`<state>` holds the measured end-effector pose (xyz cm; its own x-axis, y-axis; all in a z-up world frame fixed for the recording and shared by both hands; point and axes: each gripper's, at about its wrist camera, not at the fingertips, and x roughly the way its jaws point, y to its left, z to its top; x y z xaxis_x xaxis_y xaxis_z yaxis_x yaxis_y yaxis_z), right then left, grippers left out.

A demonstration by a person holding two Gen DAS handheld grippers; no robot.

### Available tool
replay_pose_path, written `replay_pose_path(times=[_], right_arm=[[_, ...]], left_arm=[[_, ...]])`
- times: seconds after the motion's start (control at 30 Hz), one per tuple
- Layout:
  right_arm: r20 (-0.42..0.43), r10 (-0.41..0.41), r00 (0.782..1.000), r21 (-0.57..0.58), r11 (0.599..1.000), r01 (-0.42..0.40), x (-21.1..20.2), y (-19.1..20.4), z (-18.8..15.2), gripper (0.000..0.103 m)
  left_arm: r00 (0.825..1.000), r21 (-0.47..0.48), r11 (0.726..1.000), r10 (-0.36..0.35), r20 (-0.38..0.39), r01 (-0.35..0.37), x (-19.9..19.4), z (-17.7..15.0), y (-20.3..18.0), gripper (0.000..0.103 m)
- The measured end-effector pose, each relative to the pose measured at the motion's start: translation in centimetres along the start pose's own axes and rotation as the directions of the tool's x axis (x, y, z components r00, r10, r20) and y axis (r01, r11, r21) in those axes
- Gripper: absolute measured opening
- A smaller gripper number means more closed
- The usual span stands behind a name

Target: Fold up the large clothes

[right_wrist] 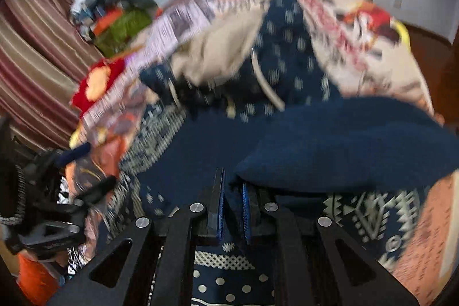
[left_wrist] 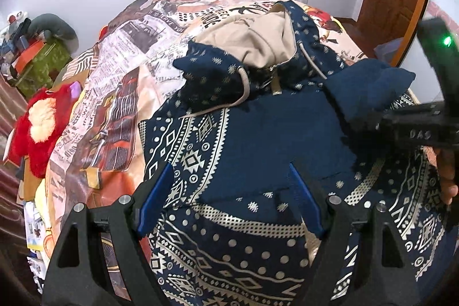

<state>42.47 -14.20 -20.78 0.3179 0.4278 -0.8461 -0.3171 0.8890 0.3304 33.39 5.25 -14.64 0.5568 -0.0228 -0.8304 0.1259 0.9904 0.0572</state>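
Left wrist view, sharp: my left gripper (left_wrist: 229, 177) stands wide open and empty above the navy patterned hoodie (left_wrist: 258, 139), which lies spread over the printed bedspread (left_wrist: 114, 53) across the centre and lower frame, its beige-lined hood (left_wrist: 258, 39) at upper centre; my right gripper (left_wrist: 413, 131) enters at the right edge with a hand (left_wrist: 446, 177) behind it. Right wrist view, blurred: my right gripper (right_wrist: 233, 191) is nearly closed, pinching a plain navy fold (right_wrist: 344, 145) of the hoodie at lower centre, while the left gripper (right_wrist: 86, 171) appears only dimly at lower left.
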Motion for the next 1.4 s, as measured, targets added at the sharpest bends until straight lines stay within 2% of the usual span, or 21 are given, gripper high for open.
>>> replay_pose_path(times=[0.17, 0.3, 0.37, 0.43, 0.5, 0.63, 0.77, 0.93, 1.1, 1.2, 1.23, 1.3, 1.33, 1.37, 1.4], right_arm=[[-0.088, 0.003, 0.996, 0.048, 0.999, 0.001, 1.0, -1.6, -1.8, 0.009], [-0.135, 0.041, 0.990, 0.049, 0.998, -0.035, -0.4, -2.5, -2.7, 0.013], [-0.125, 0.060, 0.990, 0.057, 0.997, -0.053, -2.0, -3.3, -3.2, 0.025], [-0.071, 0.058, 0.996, 0.059, 0.997, -0.054, -4.1, -3.8, -3.5, 0.057], [0.001, 0.047, 0.999, 0.054, 0.997, -0.047, -6.4, -4.5, -3.7, 0.062], [0.105, 0.000, 0.994, 0.063, 0.998, -0.007, -11.0, -7.1, -4.3, 0.063], [0.175, -0.086, 0.981, 0.098, 0.993, 0.070, -14.9, -10.8, -5.2, 0.063], [0.227, -0.229, 0.947, 0.138, 0.970, 0.201, -18.5, -15.1, -6.7, 0.063], [0.246, -0.309, 0.919, 0.166, 0.947, 0.274, -20.0, -17.9, -8.3, 0.063], [0.249, -0.313, 0.917, 0.192, 0.943, 0.270, -20.3, -19.2, -9.1, 0.063], [0.245, -0.312, 0.918, 0.202, 0.943, 0.266, -20.3, -19.6, -9.3, 0.063], [0.241, -0.323, 0.915, 0.211, 0.938, 0.275, -20.1, -20.0, -9.6, 0.063], [0.239, -0.332, 0.913, 0.211, 0.935, 0.285, -19.9, -20.0, -9.6, 0.063], [0.237, -0.335, 0.912, 0.207, 0.934, 0.290, -19.7, -20.1, -9.5, 0.063], [0.237, -0.335, 0.912, 0.203, 0.935, 0.291, -19.6, -20.1, -9.5, 0.063]], left_arm=[[1.000, 0.014, 1.000, 0.011, -0.006, -0.011, 0.0, 0.2, -0.4, 0.080], [1.000, 0.029, 1.000, 0.002, 0.013, -0.002, -0.7, 1.3, -1.5, 0.080], [1.000, 0.047, 0.999, -0.008, 0.028, 0.007, -1.2, 2.1, -2.6, 0.080], [0.999, 0.074, 0.997, -0.021, 0.043, 0.018, -1.6, 3.1, -4.1, 0.080], [0.998, 0.100, 0.994, -0.037, 0.050, 0.032, -1.8, 4.0, -5.7, 0.080], [0.993, 0.164, 0.981, -0.112, 0.032, 0.105, -1.1, 6.4, -10.3, 0.080], [0.979, 0.229, 0.952, -0.202, -0.033, 0.204, 1.3, 8.6, -16.5, 0.080], [0.951, 0.247, 0.920, -0.277, -0.138, 0.304, 5.0, 10.4, -23.1, 0.080], [0.946, 0.319, 0.894, -0.269, -0.181, 0.315, 7.5, 11.2, -28.7, 0.080], [0.960, 0.367, 0.891, -0.215, -0.179, 0.268, 9.3, 11.6, -31.1, 0.080], [0.962, 0.373, 0.891, -0.204, -0.180, 0.258, 9.7, 11.8, -31.3, 0.078], [0.964, 0.373, 0.893, -0.196, -0.182, 0.252, 10.5, 12.2, -31.7, 0.061], [0.964, 0.370, 0.895, -0.196, -0.181, 0.251, 10.7, 12.3, -31.7, 0.057], [0.959, 0.360, 0.893, -0.216, -0.185, 0.271, 10.8, 12.4, -31.6, 0.047], [0.956, 0.352, 0.893, -0.231, -0.181, 0.282, 10.6, 12.5, -31.4, 0.032]])
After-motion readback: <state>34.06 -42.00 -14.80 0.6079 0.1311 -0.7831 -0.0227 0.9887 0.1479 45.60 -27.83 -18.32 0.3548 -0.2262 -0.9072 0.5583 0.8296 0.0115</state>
